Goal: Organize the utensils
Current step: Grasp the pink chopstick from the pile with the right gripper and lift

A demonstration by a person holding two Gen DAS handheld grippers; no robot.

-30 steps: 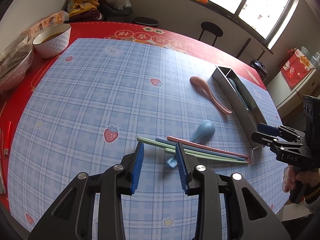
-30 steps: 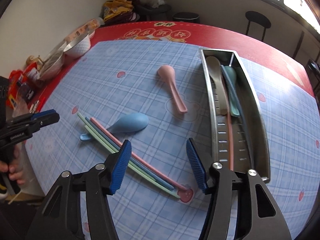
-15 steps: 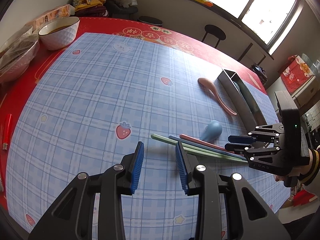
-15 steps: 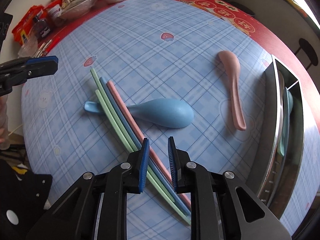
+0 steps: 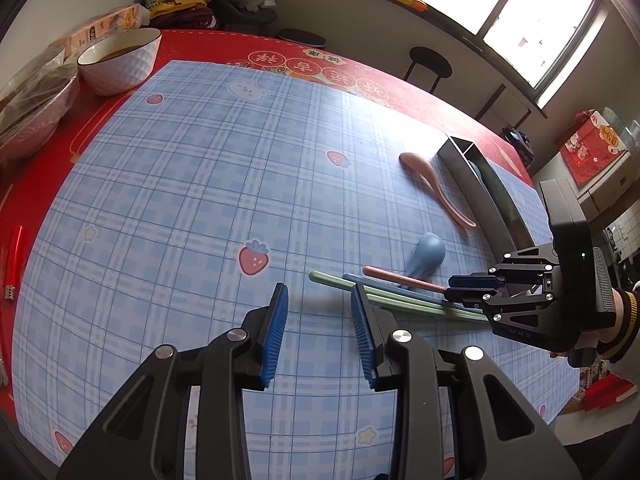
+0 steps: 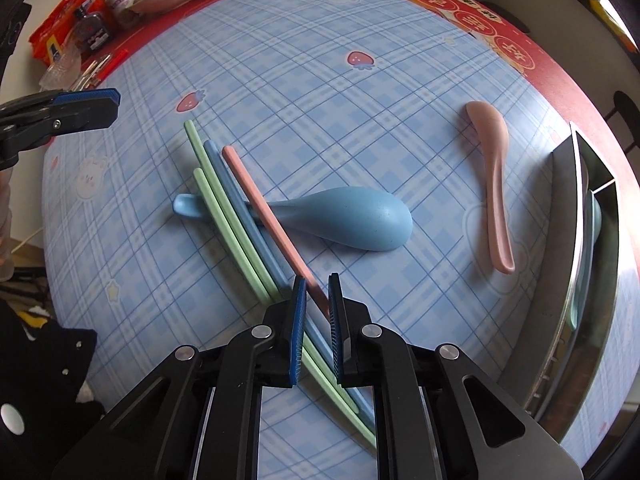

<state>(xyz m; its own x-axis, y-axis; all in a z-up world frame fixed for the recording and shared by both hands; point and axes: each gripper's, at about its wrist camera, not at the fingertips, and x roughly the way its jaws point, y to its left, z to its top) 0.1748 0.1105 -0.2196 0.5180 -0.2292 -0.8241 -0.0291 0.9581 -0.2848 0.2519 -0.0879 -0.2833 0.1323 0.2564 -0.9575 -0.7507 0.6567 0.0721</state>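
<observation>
Right tongs (image 6: 317, 304), bottom centre of the right wrist view: jaws closing, pink chopstick (image 6: 264, 210) between the pads near its lower end. Pads look to be touching it, gap almost gone. In the left wrist view the same tongs sit at right, mid-height, tips over the chopstick ends.

Left tongs (image 5: 318, 330), bottom centre of the left wrist view: part-spread, nothing between the pads, hanging above bare cloth just left of the chopstick bundle. Visible at the left edge of the right wrist view too.

Utensils on the counter (image 5: 168, 208), blue checked cloth over red:
- Chopstick bundle runs diagonally from mid-left to bottom centre in the right wrist view: two green chopsticks (image 6: 224, 216), a blue chopstick (image 6: 236, 196), then the pink one, side by side.
- They lie across the handle of a blue spoon (image 6: 352, 220), bowl face down, centre frame. Pink one looks tilted, upper end off the cloth.
- Pink spoon (image 6: 494, 160) lies alone, right of centre, apart from the bundle.
- Metal utensil tray (image 6: 560, 280) at the right edge, long and narrow with a divider. Some utensils already in it, can't make out which.

Clutter upper left of the left wrist view: white bowl (image 5: 120, 60) with brownish liquid. Red lighter (image 5: 14, 256) at the left edge.
</observation>
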